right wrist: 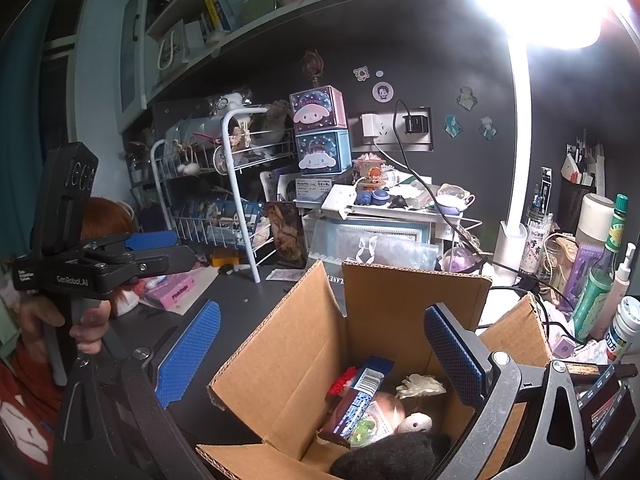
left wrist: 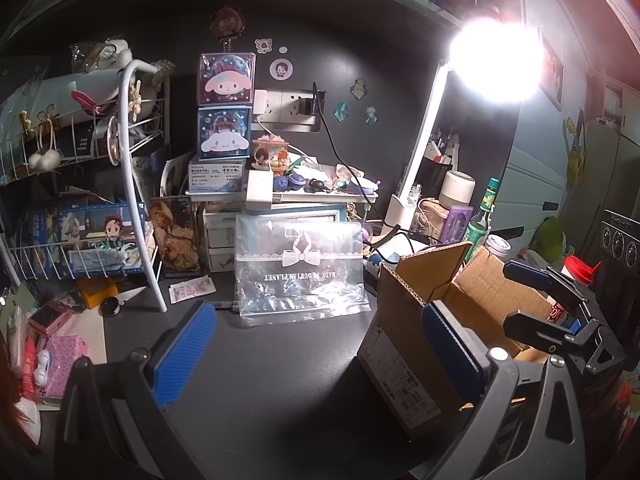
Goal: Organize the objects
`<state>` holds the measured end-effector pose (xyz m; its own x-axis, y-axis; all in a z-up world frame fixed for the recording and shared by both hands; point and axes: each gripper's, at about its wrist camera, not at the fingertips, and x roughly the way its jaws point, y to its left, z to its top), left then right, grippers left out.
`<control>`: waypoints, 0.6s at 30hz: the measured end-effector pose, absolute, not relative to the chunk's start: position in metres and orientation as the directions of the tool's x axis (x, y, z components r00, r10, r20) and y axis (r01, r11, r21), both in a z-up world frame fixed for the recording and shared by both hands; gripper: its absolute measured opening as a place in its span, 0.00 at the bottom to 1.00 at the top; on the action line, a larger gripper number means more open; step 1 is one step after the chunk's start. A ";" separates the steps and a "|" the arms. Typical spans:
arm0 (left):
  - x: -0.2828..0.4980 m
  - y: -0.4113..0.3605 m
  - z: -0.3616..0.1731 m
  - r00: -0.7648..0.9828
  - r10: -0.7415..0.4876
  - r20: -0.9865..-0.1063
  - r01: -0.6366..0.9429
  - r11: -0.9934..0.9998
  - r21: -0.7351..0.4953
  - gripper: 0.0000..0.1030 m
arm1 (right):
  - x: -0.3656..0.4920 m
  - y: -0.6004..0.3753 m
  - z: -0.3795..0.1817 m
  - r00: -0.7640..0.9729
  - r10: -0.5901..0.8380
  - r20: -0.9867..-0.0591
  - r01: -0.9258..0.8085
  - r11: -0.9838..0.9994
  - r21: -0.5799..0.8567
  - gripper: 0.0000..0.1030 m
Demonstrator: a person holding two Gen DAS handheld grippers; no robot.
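My left claw (left wrist: 318, 354) stands wide and holds nothing, hovering over the dark tabletop (left wrist: 280, 380); its right pad lies against the outer left side of the cardboard box (left wrist: 404, 344). My right claw (right wrist: 320, 354) is likewise wide and empty, poised above the cardboard box (right wrist: 304, 344), with its left finger outside the left wall and its right finger over the interior. In the left wrist view my right claw (left wrist: 524, 296) appears side-on over the box's far edge; in the right wrist view my left claw (right wrist: 160, 250) appears side-on at left, gripped by a hand (right wrist: 86, 326).

Box: flaps up, standing at the right of the tabletop. Inside it lie a flat blue-and-red packet (right wrist: 356, 398) tilted against the other contents, a red knitted piece (right wrist: 340, 382) just beside it, a pale crumpled item (right wrist: 420, 386), a small white rounded object (right wrist: 416, 424) and a dark fuzzy mass (right wrist: 388, 458) nearest the camera.

Behind the box stands a clear plastic bag (left wrist: 300, 268) printed with a bow, propped upright against white drawers. To the left is a white wire rack (left wrist: 80, 220); at centre rear, two stacked character boxes (left wrist: 226, 116). A lit desk lamp (left wrist: 424, 140) and a green bottle (left wrist: 482, 218) stand to the right.
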<state>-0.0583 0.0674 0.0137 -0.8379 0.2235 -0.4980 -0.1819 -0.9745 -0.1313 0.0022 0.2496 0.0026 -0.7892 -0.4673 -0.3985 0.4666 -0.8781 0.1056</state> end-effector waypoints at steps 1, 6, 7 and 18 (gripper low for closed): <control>-0.058 0.067 0.014 -0.838 0.225 -0.498 -0.183 -0.974 -0.133 0.99 | 0.003 0.249 0.003 -0.790 -0.467 -0.398 0.466 -0.878 0.106 0.99; -0.058 0.067 0.014 -0.838 0.224 -0.497 -0.183 -0.974 -0.131 0.99 | 0.005 0.248 0.002 -0.789 -0.468 -0.399 0.465 -0.878 0.109 0.99; -0.058 0.067 0.014 -0.838 0.224 -0.497 -0.182 -0.974 -0.132 0.99 | 0.005 0.247 0.003 -0.789 -0.467 -0.399 0.466 -0.878 0.107 0.99; -0.057 0.067 0.015 -0.840 0.229 -0.492 -0.188 -0.973 -0.132 0.99 | 0.009 0.238 0.006 -0.792 -0.464 -0.397 0.465 -0.880 0.102 0.99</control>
